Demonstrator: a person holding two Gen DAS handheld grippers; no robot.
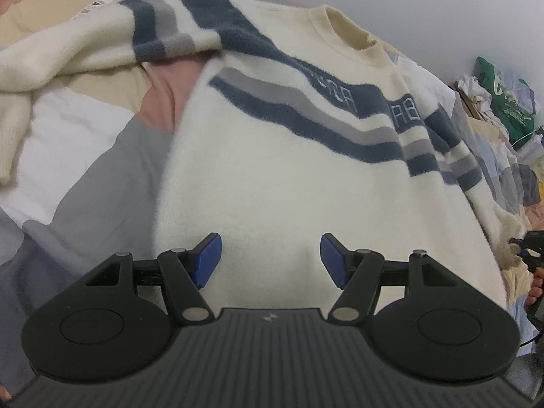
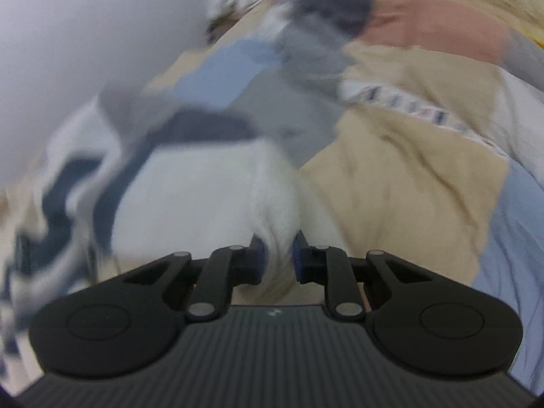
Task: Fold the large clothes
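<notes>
Sweater [image 1: 272, 156], cream with navy/grey chest stripes, lies spread front-up on patchwork bedding [image 1: 85, 176], filling the centre of the left wrist frame, collar at upper right. Left gripper [image 1: 271, 260] hangs over its lower body, jaws apart, nothing between them. Right gripper [image 2: 278, 258] is clamped on a cream fold of it, bottom centre of its blurred frame.

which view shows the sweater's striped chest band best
The left wrist view: the sweater lies spread and sharp, stripes running fully across. The right wrist view is motion-blurred, showing only a bunched white fold and smeared stripes at left.
</notes>
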